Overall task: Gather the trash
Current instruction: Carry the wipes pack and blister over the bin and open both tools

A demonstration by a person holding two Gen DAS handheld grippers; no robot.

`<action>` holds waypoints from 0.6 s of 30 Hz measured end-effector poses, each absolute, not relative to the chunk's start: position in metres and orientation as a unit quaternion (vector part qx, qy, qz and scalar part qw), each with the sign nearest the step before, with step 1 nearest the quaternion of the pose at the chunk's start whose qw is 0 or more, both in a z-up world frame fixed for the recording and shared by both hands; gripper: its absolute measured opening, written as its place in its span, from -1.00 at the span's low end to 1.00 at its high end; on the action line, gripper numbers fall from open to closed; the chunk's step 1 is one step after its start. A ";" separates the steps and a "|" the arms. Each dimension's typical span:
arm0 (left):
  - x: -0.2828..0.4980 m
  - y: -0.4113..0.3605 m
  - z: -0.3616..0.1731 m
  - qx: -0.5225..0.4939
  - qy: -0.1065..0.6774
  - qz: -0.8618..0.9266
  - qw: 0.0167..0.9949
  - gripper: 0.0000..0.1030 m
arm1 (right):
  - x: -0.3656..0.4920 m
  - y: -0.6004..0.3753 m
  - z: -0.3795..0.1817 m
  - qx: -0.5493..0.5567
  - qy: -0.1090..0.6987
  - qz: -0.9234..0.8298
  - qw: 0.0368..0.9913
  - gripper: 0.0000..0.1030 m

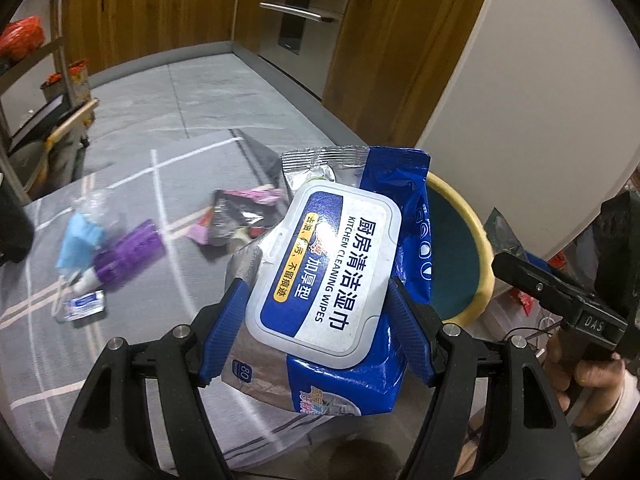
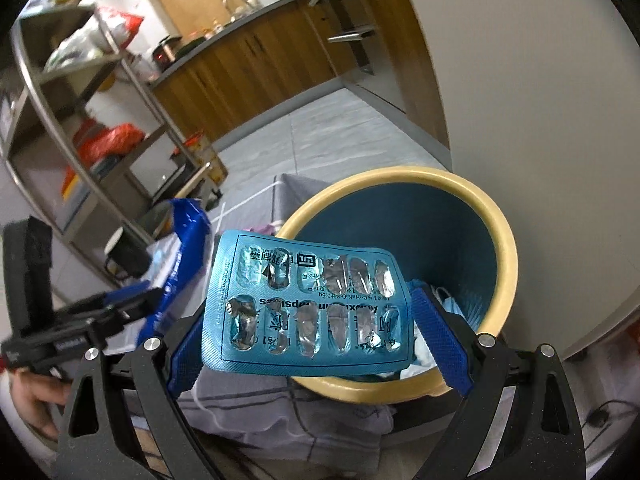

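My left gripper point(image 1: 316, 320) is shut on a blue pack of kitchen cleaning wipes point(image 1: 328, 276), held above the grey cloth-covered table point(image 1: 120, 340) beside a teal bin with a cream rim point(image 1: 476, 240). My right gripper point(image 2: 308, 328) is shut on an empty blue blister pack point(image 2: 308, 308), held at the near rim of the same bin point(image 2: 432, 184). The wipes pack point(image 2: 184, 240) and the left gripper point(image 2: 100, 312) show at the left of the right wrist view. Crumpled blue trash point(image 2: 460, 304) lies inside the bin.
On the table lie a purple bottle point(image 1: 128, 252), a light blue mask point(image 1: 80, 240), a small sachet point(image 1: 86, 304) and dark and pink wrappers point(image 1: 236, 220). A metal shelf rack point(image 2: 80, 128) stands left; wooden cabinets point(image 1: 160, 8) and a white wall point(image 1: 540, 100) stand behind.
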State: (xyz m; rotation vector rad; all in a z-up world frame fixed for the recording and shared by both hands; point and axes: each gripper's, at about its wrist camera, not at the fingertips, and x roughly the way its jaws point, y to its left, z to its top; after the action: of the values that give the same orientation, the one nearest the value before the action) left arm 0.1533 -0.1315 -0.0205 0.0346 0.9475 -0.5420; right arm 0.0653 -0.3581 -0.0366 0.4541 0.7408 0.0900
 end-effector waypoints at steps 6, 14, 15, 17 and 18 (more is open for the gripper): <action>0.163 -0.168 -0.026 0.019 0.458 -0.271 0.847 0.35 | 0.068 -0.384 -0.045 0.274 0.352 0.037 0.894 0.80; 0.187 -0.216 -0.044 0.025 0.477 -0.278 0.834 0.35 | 0.074 -0.401 -0.061 0.317 0.360 0.030 0.877 0.80; 0.190 -0.219 -0.046 0.023 0.479 -0.278 0.832 0.35 | 0.075 -0.401 -0.061 0.318 0.359 0.032 0.877 0.80; 0.197 -0.224 -0.052 0.011 0.488 -0.278 0.828 0.36 | 0.076 -0.400 -0.063 0.317 0.358 0.035 0.878 0.80; 0.198 -0.226 -0.055 0.007 0.491 -0.277 0.826 0.36 | 0.076 -0.399 -0.063 0.314 0.358 0.035 0.879 0.81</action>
State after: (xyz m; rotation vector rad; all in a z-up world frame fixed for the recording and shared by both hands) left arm 0.1982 -0.2260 -0.0548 0.0141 1.0433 -0.5896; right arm 0.0761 -0.3990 -0.0629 0.6551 0.7468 0.0721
